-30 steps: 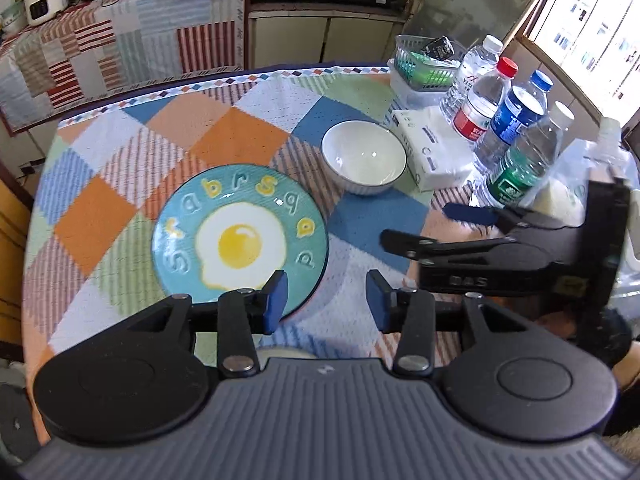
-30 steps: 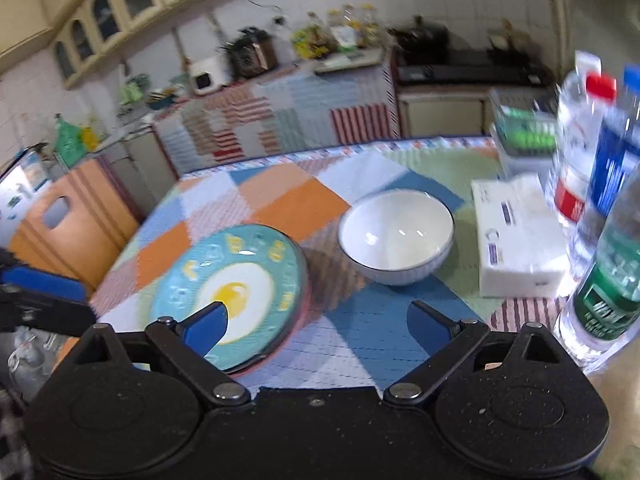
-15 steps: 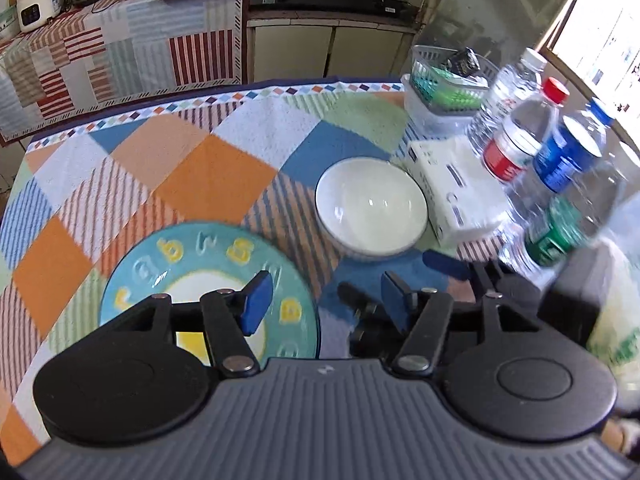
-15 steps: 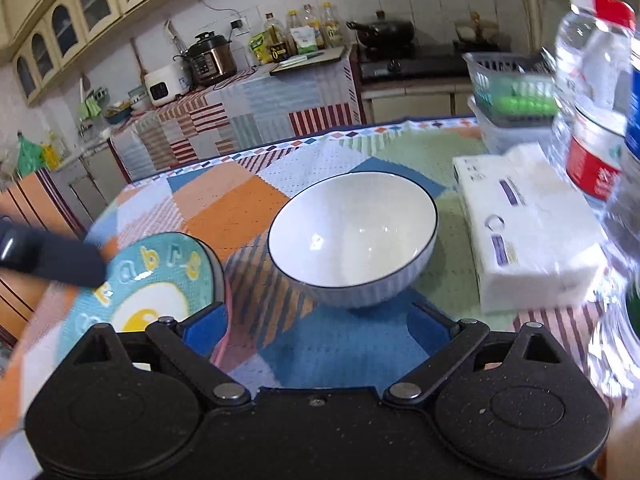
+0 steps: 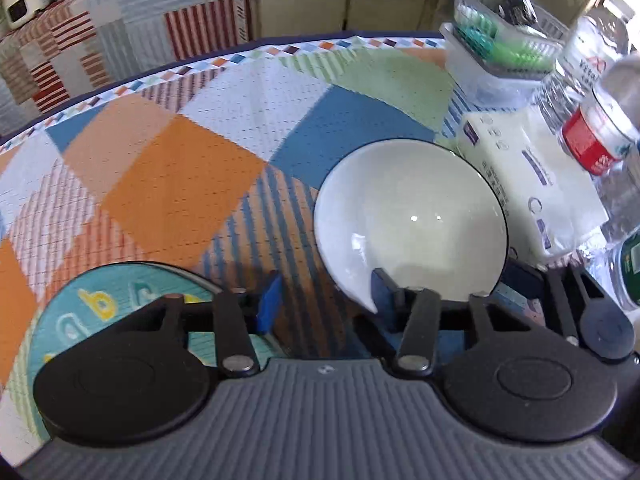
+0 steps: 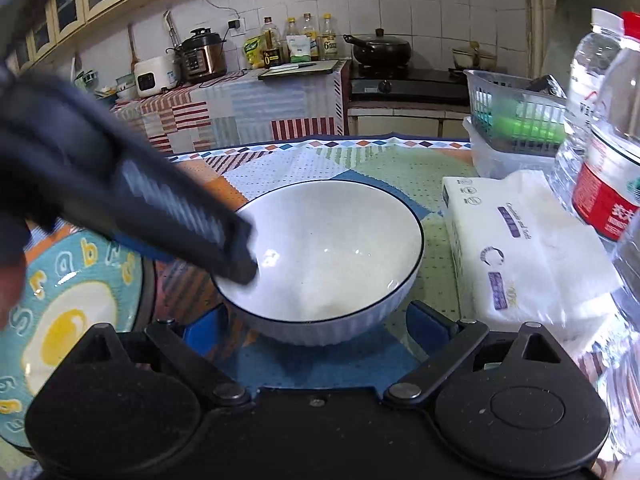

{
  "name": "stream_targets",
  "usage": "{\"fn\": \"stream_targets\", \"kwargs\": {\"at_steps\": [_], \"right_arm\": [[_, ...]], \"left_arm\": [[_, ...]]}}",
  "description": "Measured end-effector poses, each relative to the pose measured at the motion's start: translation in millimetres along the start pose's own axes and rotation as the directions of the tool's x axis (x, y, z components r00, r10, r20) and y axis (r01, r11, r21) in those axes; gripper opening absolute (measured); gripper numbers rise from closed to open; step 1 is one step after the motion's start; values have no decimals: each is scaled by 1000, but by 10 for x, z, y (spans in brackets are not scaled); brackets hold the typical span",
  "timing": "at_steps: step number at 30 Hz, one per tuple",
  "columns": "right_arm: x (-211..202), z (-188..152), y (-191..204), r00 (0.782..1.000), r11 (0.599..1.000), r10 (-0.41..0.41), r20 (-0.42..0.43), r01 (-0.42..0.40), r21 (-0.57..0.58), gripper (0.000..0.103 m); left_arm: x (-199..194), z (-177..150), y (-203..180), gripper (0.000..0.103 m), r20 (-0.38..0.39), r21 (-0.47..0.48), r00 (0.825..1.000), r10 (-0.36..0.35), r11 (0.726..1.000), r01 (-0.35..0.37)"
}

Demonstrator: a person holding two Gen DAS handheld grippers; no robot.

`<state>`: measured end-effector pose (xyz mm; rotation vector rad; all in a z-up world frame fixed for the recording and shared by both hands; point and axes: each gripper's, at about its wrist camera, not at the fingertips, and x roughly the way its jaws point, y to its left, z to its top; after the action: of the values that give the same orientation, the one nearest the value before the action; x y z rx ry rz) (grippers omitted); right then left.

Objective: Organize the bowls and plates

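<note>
My right tool (image 6: 318, 322) is spread wide, its two blue-tipped fingers flanking the base of the white bowl (image 6: 324, 256) without visibly touching it; the bowl's near wall sits between them, just ahead. My left tool (image 5: 324, 294) is also open, at a moderate gap, and holds nothing: its right finger (image 5: 382, 286) lies over the bowl's near rim, while its left finger (image 5: 270, 300) hangs above bare cloth between bowl and plate. From the right wrist view that left tool crosses in from my left and its tip overlaps the bowl's left rim.

The egg-patterned plate (image 5: 100, 304) lies flat on the desk (image 5: 180, 168), to the left of both tools, near the bowl but apart from it. Right of the bowl, the tissue pack (image 6: 516, 248) sits close, with water bottles (image 6: 608, 184) and a plastic basket (image 6: 516, 120) beyond, so that side is tight. Ahead of the bowl, open checked cloth runs to the desk's far edge.
</note>
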<state>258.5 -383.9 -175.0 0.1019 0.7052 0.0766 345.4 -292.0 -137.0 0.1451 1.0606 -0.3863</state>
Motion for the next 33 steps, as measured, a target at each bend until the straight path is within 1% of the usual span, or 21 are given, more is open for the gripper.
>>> {"fn": "stream_targets", "kwargs": {"at_steps": [1,2,3,4,5,9,11,14,19,22,26,30,33], "right_arm": [[33,7,5,1000,1000,6,-8,-6,-14,97],[71,15,16,1000,1000,6,-22,-7,-26,97],[95,17,16,1000,999,11,-26,-12,-34,97],[106,17,6,1000,999,15,-20,-16,-31,97],[115,19,-8,1000,999,20,-15,-20,-25,97],[96,29,-37,999,999,39,-20,-39,-2,96],[68,28,-16,999,999,39,-26,-39,-11,96],[7,14,20,999,999,43,-31,-44,-30,97],[-103,-20,109,997,997,60,-38,-61,-37,96],[-197,-11,195,998,997,58,-33,-60,-56,96],[-366,16,287,998,995,62,-20,-63,-77,97],[-571,32,336,996,994,85,-3,-85,-68,97],[-721,50,384,995,993,99,6,-99,-62,97]], "left_arm": [[13,-1,-4,36,4,-5,1000,-3,1000,3],[19,3,-4,32,8,-12,1000,-8,1000,8],[21,2,-9,22,12,-18,1000,-12,1000,12],[23,6,-13,17,10,-22,1000,-25,999,26],[20,12,-20,16,6,-28,1000,-26,999,26],[6,15,-46,14,-18,-35,1000,-13,999,12],[-19,-11,-10,14,-21,-55,999,-29,998,28],[-61,-46,51,15,-43,-72,998,-48,996,45],[-197,-120,85,14,-62,-70,997,-37,997,33],[-328,-157,109,14,-65,-65,997,-31,998,27],[-558,-192,155,14,-74,-66,996,-42,997,37],[-806,-220,208,14,-78,-70,994,-75,995,69],[-999,-264,207,14,-83,-57,994,-75,996,70]]}}
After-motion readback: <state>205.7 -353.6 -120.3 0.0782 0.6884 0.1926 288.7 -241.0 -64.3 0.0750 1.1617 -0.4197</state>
